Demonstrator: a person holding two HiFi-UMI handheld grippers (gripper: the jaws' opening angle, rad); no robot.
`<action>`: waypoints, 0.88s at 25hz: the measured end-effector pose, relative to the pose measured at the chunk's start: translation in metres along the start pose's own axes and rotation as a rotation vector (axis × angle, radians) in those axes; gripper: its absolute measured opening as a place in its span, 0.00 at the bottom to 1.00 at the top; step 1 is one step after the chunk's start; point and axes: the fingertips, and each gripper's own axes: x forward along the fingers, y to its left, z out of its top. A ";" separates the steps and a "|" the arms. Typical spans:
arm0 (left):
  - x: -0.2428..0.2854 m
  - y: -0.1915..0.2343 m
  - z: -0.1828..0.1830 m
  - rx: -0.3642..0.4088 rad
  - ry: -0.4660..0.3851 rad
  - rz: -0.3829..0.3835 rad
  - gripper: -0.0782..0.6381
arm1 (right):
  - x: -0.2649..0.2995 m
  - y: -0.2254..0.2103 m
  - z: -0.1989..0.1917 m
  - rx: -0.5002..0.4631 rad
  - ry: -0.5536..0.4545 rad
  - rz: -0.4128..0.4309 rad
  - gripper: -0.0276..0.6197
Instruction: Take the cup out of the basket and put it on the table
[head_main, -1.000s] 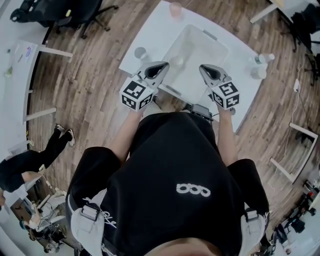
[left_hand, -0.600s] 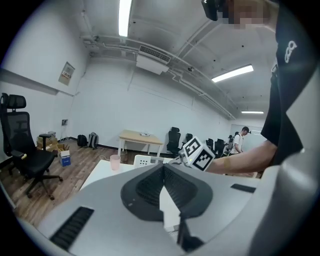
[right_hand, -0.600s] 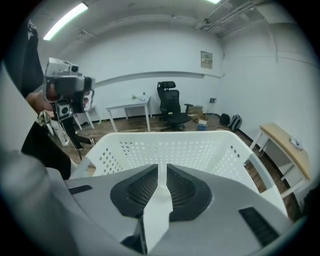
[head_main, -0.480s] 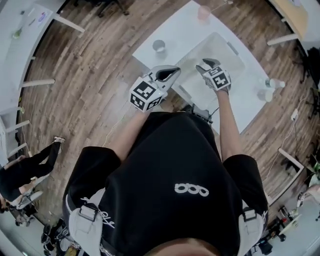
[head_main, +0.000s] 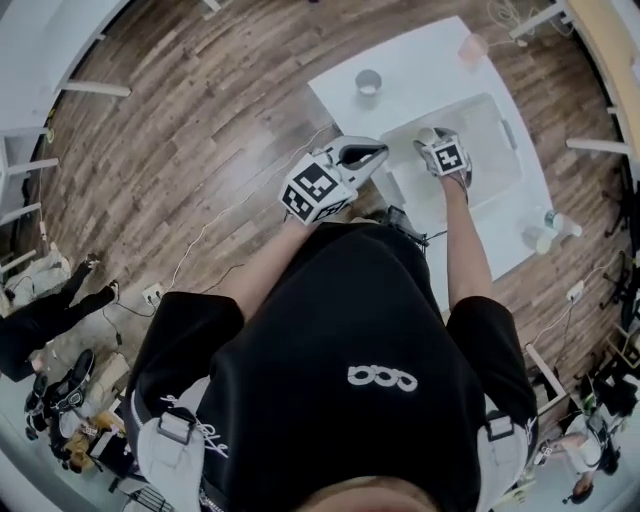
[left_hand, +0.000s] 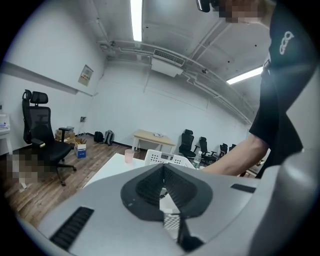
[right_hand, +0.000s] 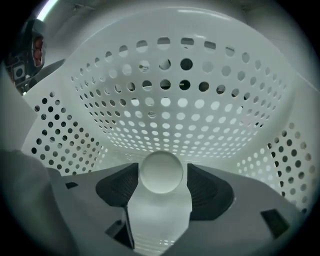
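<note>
A white perforated basket (head_main: 497, 170) stands on the white table (head_main: 420, 70). My right gripper (head_main: 432, 140) points steeply down into it. In the right gripper view a pale translucent cup (right_hand: 160, 200) lies on the basket floor with its round end toward the camera. The right gripper (right_hand: 161, 170) has just been opening its jaws; they stand wide on either side of the cup, and I see no pad pressing on it. My left gripper (head_main: 372, 153) hovers at the table's near edge, left of the basket, and holds nothing. In its own view the left gripper (left_hand: 163, 168) has its pads together.
On the table outside the basket stand a grey cup (head_main: 368, 82), a pink cup (head_main: 472, 47) and a bottle (head_main: 556, 224). The left gripper view shows the pink cup (left_hand: 129, 156), the basket (left_hand: 167, 158), office chairs and a wooden desk behind.
My right gripper has dropped from above the basket's near edge down into it and opened around the cup. The left gripper has shifted a little. The head view has swung left.
</note>
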 end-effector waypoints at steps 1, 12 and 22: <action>-0.004 0.002 -0.002 -0.008 0.000 0.013 0.12 | 0.003 0.001 0.001 0.005 -0.003 0.007 0.49; -0.030 0.016 -0.020 -0.035 0.013 0.059 0.12 | -0.004 0.011 0.028 0.062 -0.110 -0.005 0.47; -0.012 0.013 0.000 0.012 0.012 -0.039 0.12 | -0.071 0.006 0.043 0.148 -0.219 -0.077 0.47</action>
